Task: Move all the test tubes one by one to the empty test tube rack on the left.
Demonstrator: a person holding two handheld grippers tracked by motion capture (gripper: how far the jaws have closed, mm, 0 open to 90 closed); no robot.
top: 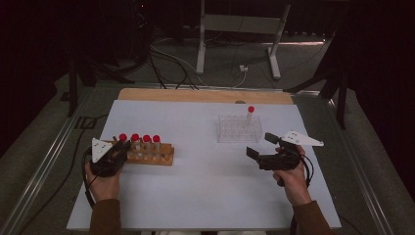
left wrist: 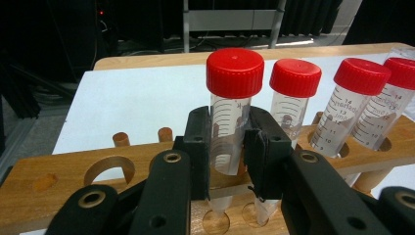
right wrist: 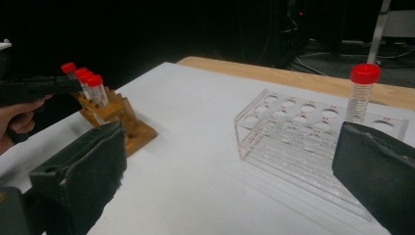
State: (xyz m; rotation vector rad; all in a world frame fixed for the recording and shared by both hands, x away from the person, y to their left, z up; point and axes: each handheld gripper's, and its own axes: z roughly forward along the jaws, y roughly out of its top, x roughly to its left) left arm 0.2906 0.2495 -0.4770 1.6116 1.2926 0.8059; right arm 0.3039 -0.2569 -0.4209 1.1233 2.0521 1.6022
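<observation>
Black pads of the left gripper [left wrist: 230, 147] clamp a red-capped tube [left wrist: 230, 107] in the wooden rack [left wrist: 73, 176] — three more tubes stand just beside it. Right gripper [right wrist: 230, 166] gapes wide, empty — clear rack [right wrist: 293, 132] ahead.

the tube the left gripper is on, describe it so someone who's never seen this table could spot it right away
On the white table, find the wooden rack at its left side, which carries four red-capped clear tubes in a row. The gripped tube is the one at the row's left end, and it alone is pinched between the black jaws of the left gripper.
</observation>
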